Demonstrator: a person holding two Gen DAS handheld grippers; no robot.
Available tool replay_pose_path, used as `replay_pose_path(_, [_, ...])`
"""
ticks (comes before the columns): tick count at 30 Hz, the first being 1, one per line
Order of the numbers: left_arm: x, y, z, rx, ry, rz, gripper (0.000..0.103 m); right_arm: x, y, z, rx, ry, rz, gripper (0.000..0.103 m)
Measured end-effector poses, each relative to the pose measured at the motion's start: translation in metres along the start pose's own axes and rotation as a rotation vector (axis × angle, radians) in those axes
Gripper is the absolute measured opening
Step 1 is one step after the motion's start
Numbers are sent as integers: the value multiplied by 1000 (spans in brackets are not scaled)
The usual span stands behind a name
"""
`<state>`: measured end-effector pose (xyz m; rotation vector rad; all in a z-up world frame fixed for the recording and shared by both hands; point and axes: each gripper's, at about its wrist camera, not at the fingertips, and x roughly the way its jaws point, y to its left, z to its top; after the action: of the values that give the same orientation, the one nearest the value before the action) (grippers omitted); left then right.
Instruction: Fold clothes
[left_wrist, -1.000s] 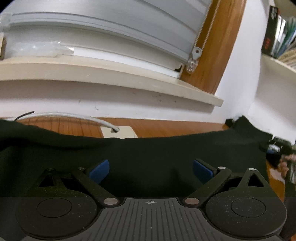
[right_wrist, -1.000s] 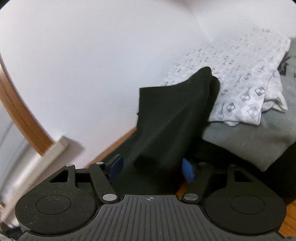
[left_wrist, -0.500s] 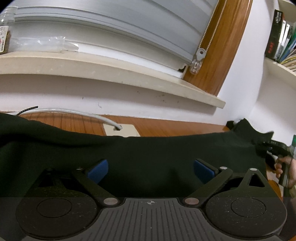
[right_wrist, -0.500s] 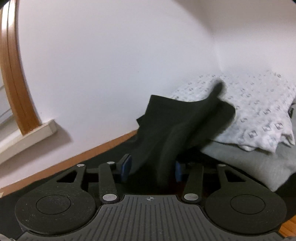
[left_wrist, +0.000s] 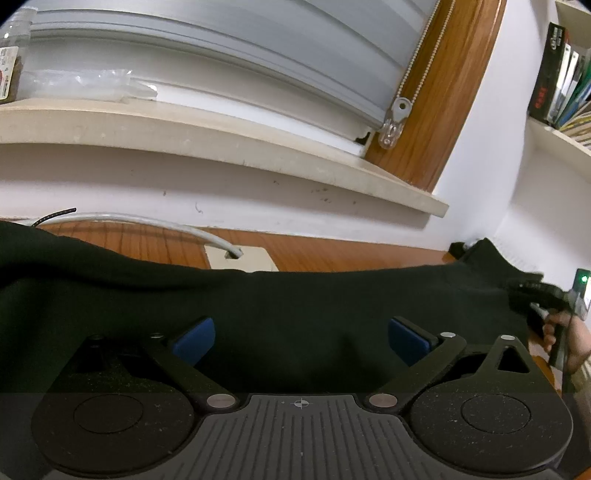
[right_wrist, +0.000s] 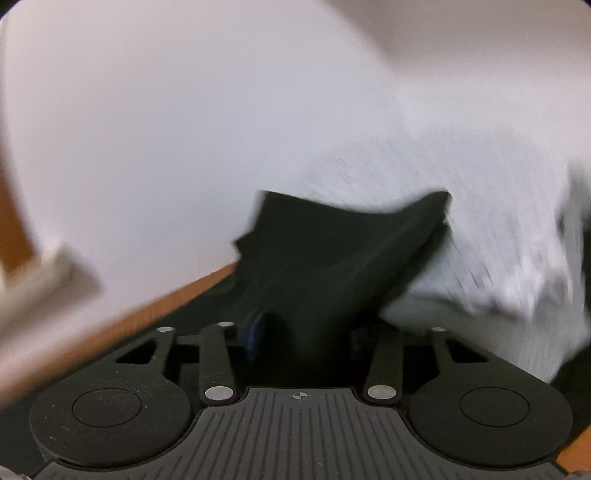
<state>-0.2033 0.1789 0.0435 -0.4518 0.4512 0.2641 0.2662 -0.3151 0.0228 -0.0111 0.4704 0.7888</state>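
cloth, black and soft, lay spread over the wooden desk (left_wrist: 314, 251).
the black garment (left_wrist: 295, 302) looked light and limp, apt to sag and slip; a bunched corner or hem seemed the best hold. the left tool (left_wrist: 301, 338) stood wide open above it, holding nothing. the right tool (right_wrist: 301, 332) was closing on a raised fold of the fabric between its pads.
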Motion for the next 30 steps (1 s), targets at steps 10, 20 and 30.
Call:
replay_pose_path(10, [1, 1, 0, -2, 5, 0, 102, 4, 49, -6, -345, -12, -21, 26])
replay_pose_path(20, [4, -15, 1, 79, -3, -14, 102, -3, 30, 43, -322, -100, -2, 10])
replay_pose_path(30, [48, -67, 22, 120, -7, -9, 102, -48, 29, 117, -724, -292, -164, 10])
